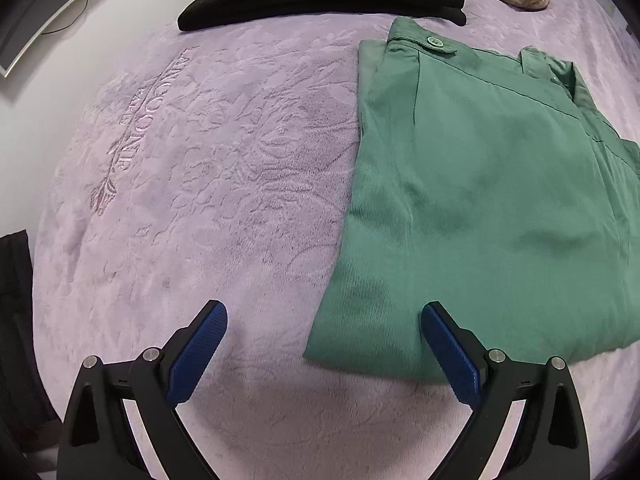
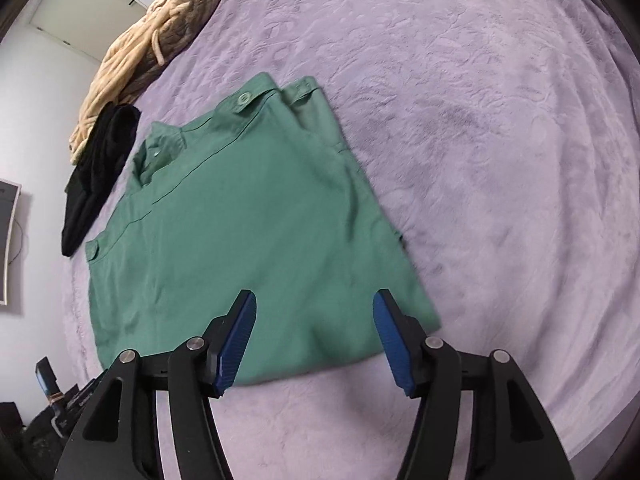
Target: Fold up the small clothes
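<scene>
Green shorts (image 2: 248, 216): near hem under your right gripper (image 2: 314, 336), right of your left gripper (image 1: 324, 344); long axis runs away; both jaws wide, empty.

A bed under a lilac plush blanket (image 1: 224, 168) with an embossed floral pattern and stitched lettering fills the room; beyond the blanket's far edge stands a plain white wall (image 1: 132, 4); a curved monitor (image 1: 44, 4) sits off the blanket's far left corner; a white panelled door (image 2: 84, 12) shows past it; light is soft and even.
</scene>
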A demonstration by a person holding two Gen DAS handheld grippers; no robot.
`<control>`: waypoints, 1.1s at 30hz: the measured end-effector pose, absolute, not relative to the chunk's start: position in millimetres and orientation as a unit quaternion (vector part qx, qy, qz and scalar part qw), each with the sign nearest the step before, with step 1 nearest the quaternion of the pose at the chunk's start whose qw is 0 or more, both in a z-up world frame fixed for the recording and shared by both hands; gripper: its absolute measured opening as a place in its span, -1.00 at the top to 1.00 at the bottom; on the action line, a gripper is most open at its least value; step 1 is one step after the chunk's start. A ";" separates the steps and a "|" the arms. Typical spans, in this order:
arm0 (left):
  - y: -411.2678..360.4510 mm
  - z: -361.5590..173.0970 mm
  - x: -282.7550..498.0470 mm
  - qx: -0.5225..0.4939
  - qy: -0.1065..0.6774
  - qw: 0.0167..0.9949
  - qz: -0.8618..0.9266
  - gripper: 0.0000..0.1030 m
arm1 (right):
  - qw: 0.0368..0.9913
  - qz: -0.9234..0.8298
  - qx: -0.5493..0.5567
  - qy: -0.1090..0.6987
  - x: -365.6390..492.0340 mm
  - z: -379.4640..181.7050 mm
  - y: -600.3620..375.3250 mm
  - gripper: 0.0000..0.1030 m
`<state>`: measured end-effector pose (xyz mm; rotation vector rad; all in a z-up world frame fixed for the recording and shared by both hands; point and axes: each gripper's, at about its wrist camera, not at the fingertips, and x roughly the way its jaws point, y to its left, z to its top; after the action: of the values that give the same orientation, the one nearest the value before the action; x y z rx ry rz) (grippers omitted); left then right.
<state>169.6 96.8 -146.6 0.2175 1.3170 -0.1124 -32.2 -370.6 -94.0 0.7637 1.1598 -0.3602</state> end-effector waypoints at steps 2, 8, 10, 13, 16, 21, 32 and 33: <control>102.5 -143.1 165.1 0.089 0.616 0.781 -0.055 -0.92 | 0.750 -0.151 0.360 0.534 -39.3 -94.2 -350.6 -0.34; 109.5 -136.6 152.2 0.078 0.628 0.770 -0.077 -0.92 | 0.737 -0.117 0.382 0.546 -44.5 -104.4 -296.1 -0.52; 110.3 -135.1 147.6 0.074 0.632 0.767 -0.083 -0.92 | 0.728 -0.112 0.399 0.546 -47.2 -113.1 -286.2 -0.52; 115.0 -138.6 146.7 0.056 0.643 0.758 -0.095 -0.92 | 0.715 -0.114 0.432 0.538 -55.0 -126.0 -282.7 -0.52; 124.4 -150.1 149.9 0.007 0.668 0.735 -0.112 -0.92 | 0.702 -0.131 0.479 0.510 -70.2 -135.8 -296.5 -0.52; 143.5 -176.5 159.1 -0.114 0.700 0.695 -0.120 -0.92 | 0.683 -0.169 0.568 0.427 -96.3 -154.0 -344.3 -0.53; 128.2 -192.5 185.6 -0.225 0.672 0.699 -0.097 -0.92 | 0.660 -0.142 0.666 0.319 -67.5 -193.1 -394.9 -0.57; 123.7 -192.2 187.4 -0.228 0.668 0.702 -0.096 -0.92 | 0.657 -0.140 0.670 0.316 -64.7 -195.0 -394.9 -0.57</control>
<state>187.4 123.7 -192.2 -0.5085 1.4862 -0.2133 -64.7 -394.9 -195.0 1.5180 0.7155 -0.3179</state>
